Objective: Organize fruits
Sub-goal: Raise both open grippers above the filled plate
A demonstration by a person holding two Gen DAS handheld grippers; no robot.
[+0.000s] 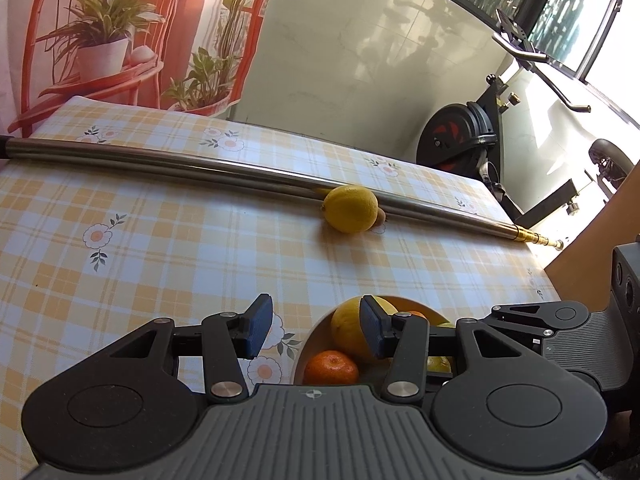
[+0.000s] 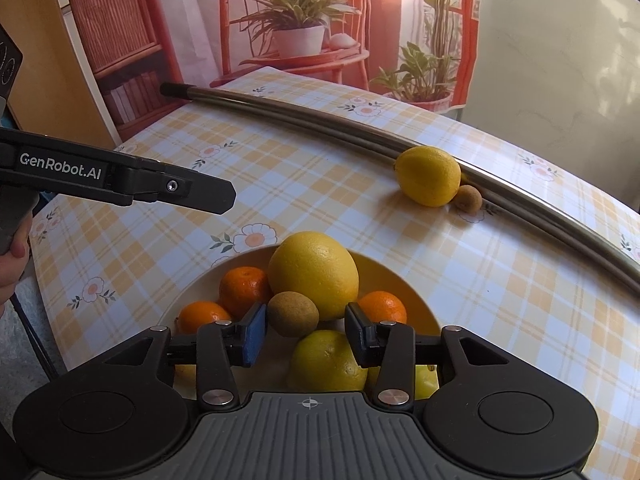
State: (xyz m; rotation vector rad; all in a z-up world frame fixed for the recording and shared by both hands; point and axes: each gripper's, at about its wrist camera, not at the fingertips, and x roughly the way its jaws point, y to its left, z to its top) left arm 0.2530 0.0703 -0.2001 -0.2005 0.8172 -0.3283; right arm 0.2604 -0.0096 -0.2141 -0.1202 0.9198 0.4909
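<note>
A cream bowl (image 2: 208, 276) on the checked tablecloth holds a large yellow citrus (image 2: 314, 272), three tangerines (image 2: 244, 290) and another yellow fruit (image 2: 326, 360). A brown kiwi (image 2: 292, 314) rests on this pile between the pads of my right gripper (image 2: 306, 334); the jaws stand apart, with a gap at the right pad. My left gripper (image 1: 316, 328) is open and holds nothing, hovering at the bowl's left rim (image 1: 310, 346). Its finger (image 2: 200, 196) juts in from the left in the right wrist view. A lemon (image 2: 428, 176) and a second kiwi (image 2: 469, 198) lie against a metal pole (image 2: 320, 120).
The metal pole (image 1: 200, 164) runs across the far side of the table, the lemon (image 1: 351, 209) touching it. An exercise bike (image 1: 460, 140) stands beyond the far right corner. A wooden panel (image 1: 592, 240) borders the right edge. A hand (image 2: 10, 272) grips the left tool.
</note>
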